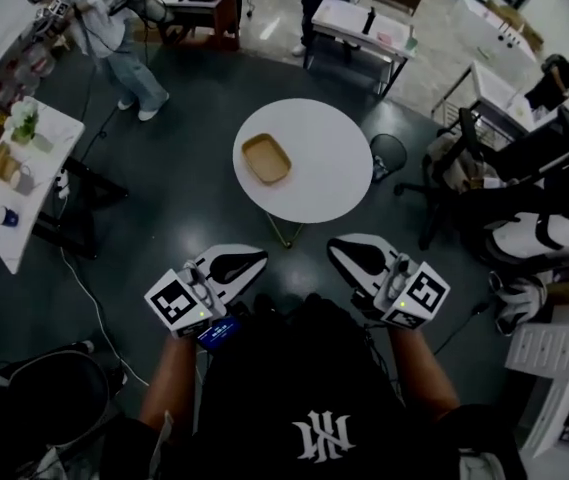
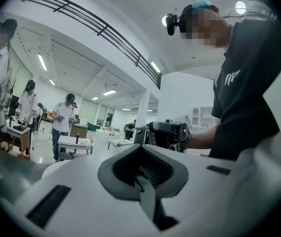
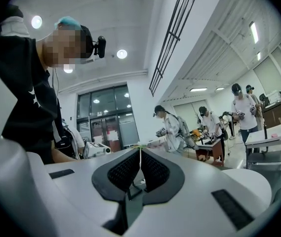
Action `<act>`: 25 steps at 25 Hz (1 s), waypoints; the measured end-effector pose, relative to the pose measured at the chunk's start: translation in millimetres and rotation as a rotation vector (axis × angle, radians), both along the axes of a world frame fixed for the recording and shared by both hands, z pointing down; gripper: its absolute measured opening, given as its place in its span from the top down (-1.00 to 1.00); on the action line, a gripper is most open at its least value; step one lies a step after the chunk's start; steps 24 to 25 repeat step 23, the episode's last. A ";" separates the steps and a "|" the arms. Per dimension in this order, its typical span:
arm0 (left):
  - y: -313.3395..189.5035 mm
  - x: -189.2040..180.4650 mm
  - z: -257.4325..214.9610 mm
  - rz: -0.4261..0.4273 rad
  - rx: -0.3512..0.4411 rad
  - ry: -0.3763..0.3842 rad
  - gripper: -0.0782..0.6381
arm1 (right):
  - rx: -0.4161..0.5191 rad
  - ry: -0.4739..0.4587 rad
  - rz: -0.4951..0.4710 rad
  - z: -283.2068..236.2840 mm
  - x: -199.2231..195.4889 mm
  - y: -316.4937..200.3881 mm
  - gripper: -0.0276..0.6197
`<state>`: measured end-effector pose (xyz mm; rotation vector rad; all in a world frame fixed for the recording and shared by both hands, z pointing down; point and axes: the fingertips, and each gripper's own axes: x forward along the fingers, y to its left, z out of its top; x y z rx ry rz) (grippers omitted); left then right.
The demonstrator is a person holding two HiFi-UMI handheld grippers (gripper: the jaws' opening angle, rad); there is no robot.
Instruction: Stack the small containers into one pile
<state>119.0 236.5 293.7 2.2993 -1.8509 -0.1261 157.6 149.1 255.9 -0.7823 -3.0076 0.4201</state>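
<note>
A tan, shallow rectangular container (image 1: 266, 158) lies on the left part of a round white table (image 1: 324, 183); I cannot tell if it is one container or a nested pile. Both grippers are held close to the person's body, short of the table's near edge and pointing up towards it. My left gripper (image 1: 252, 259) is shut with nothing in it, its black pads meeting (image 2: 141, 148). My right gripper (image 1: 340, 249) is likewise shut and empty, pads pressed together (image 3: 140, 151). Neither gripper view shows the container.
A wire waste basket (image 1: 388, 154) stands right of the table, with a dark office chair (image 1: 484, 193) beyond it. A white side table (image 1: 16, 203) with small items is at the left. A cable (image 1: 82, 293) runs across the floor. People stand at benches at the back.
</note>
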 end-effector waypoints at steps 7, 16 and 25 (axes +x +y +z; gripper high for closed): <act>-5.0 14.1 0.2 -0.113 -0.057 -0.027 0.77 | -0.048 0.022 -0.109 6.5 7.9 5.2 0.79; -53.1 54.6 -0.4 -0.121 -0.070 -0.047 0.77 | -0.070 0.030 -0.125 23.9 63.6 -35.2 0.79; -91.2 88.1 14.9 -0.136 -0.126 -0.054 0.77 | -0.073 0.055 -0.146 42.8 88.0 -61.6 0.79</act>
